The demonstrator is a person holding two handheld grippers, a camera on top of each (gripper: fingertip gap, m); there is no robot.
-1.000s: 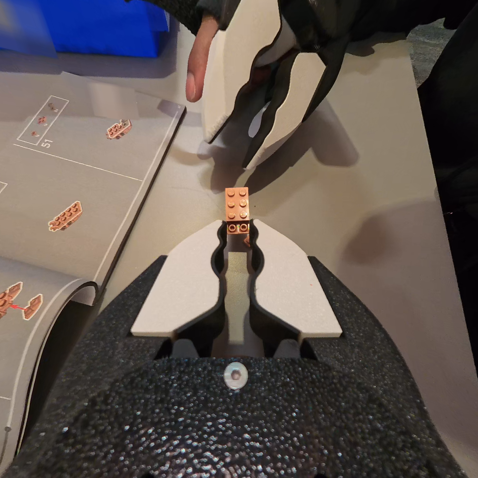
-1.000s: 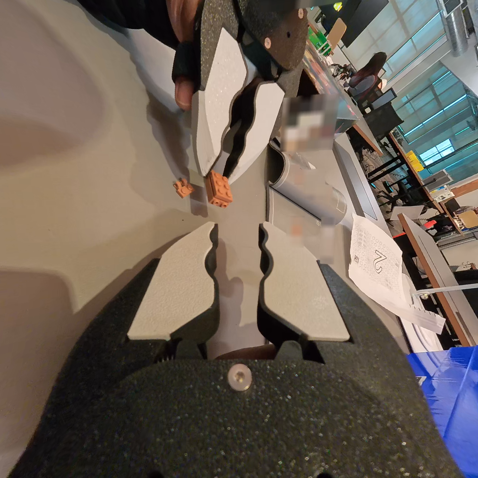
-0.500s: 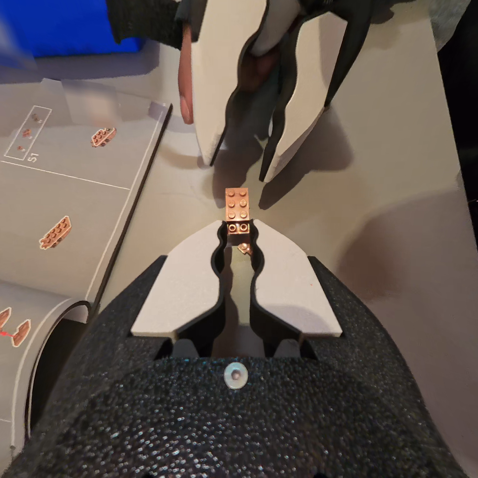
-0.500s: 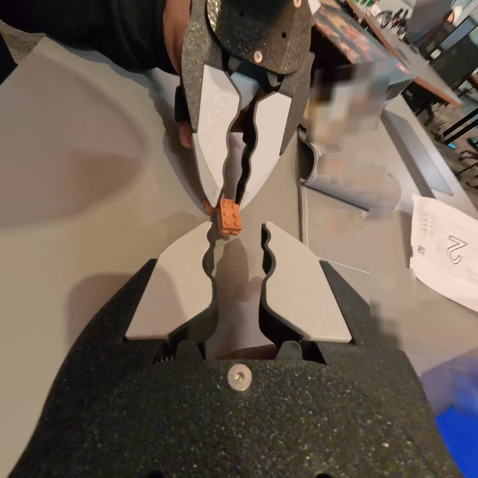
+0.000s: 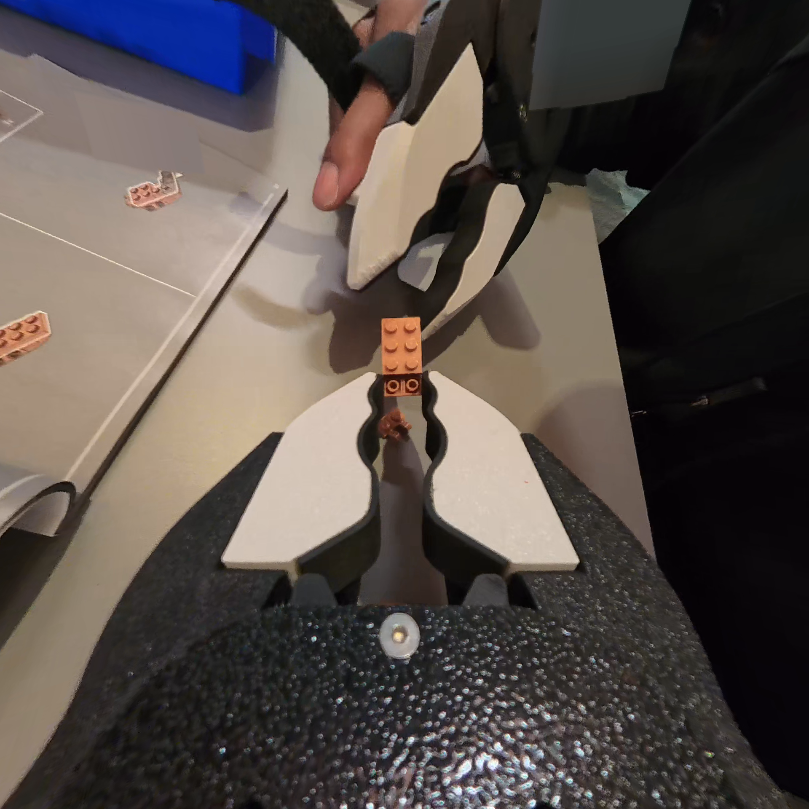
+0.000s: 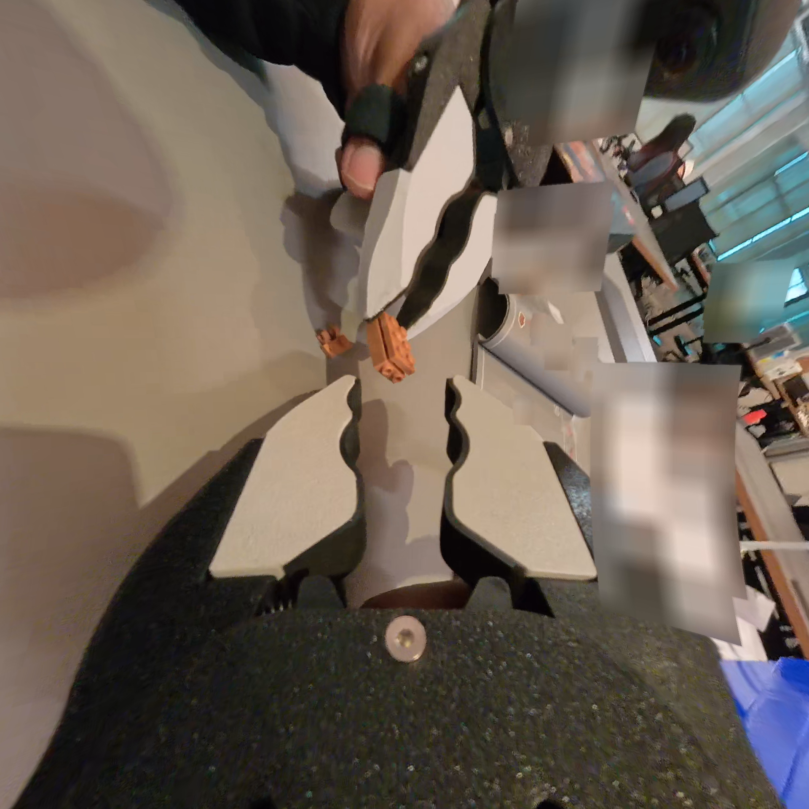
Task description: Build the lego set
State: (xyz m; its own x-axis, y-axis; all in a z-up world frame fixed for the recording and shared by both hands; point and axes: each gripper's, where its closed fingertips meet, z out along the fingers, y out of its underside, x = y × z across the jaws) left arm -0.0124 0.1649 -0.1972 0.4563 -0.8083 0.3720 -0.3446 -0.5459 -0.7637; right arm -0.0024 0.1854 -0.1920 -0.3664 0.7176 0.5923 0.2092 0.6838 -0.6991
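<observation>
Left wrist view is showing the left gripper [image 5: 402, 381] with its fingers clamping an orange brick [image 5: 401, 346] above the desk [image 5: 245, 407], while the right gripper [image 6: 405, 387] is hovering opposite, fingers apart and empty, a smaller brown piece [image 5: 394, 425] lying beneath.

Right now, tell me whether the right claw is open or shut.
Open: the right claw shows bare table between its fingertips, short of the orange brick.

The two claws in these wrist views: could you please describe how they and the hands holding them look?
Both the left claw and the right claw have a black, pebbly-textured body, a silver screw, and two pale grey flat fingers with wavy black inner pads. The hand wears a black sleeve and a black finger band.
</observation>
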